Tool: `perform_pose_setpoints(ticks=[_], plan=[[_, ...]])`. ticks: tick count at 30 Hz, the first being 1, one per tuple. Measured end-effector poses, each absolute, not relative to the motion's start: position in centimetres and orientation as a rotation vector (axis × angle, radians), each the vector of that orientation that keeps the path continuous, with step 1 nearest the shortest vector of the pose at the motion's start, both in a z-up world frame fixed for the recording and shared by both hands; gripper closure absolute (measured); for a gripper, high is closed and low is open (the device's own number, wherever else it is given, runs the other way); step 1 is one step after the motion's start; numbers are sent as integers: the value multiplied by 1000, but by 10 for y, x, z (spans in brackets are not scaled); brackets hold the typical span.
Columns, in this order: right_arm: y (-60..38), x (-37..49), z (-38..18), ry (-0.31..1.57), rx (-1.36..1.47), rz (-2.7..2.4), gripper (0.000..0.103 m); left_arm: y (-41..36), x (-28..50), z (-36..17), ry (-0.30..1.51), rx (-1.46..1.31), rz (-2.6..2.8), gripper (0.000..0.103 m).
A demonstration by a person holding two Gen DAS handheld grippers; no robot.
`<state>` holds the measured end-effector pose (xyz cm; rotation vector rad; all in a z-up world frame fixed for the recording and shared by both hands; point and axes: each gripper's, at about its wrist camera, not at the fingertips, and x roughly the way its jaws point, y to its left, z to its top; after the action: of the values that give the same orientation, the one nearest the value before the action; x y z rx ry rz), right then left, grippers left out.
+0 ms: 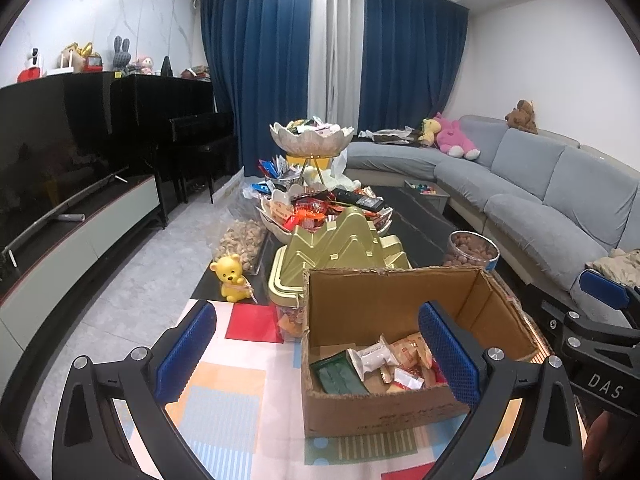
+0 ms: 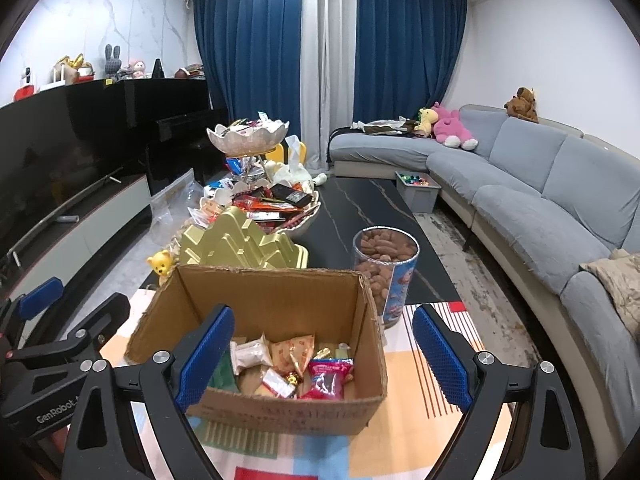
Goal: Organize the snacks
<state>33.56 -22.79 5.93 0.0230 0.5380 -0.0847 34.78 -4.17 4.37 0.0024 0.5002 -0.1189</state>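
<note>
Left gripper [image 1: 318, 354] fingers spread, empty. Right gripper [image 2: 322, 356] likewise. Box [image 2: 280, 292] with snacks [image 2: 304, 364] at 12 o'clock.

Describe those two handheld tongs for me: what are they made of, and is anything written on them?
Both the left tongs and the right tongs look like black plastic frames with triangular cut-outs and silver round bolts. Each finger ends in a blue pad with a dimpled, grippy texture. The left body reads "GenRobot" in white; the right shows "DAS". No cables or sleeves are visible.
</note>
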Motion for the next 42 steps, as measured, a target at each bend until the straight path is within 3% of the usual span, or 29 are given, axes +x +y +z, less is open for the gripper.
perform_pose_setpoints(ticks=[19,42], plan=[[-217,259,78,497,25,-74,11,-34,272,64,471,6,-119,0],[-216,170,59,507,41,-65,11,-27,180,59,455,53,-104,0]])
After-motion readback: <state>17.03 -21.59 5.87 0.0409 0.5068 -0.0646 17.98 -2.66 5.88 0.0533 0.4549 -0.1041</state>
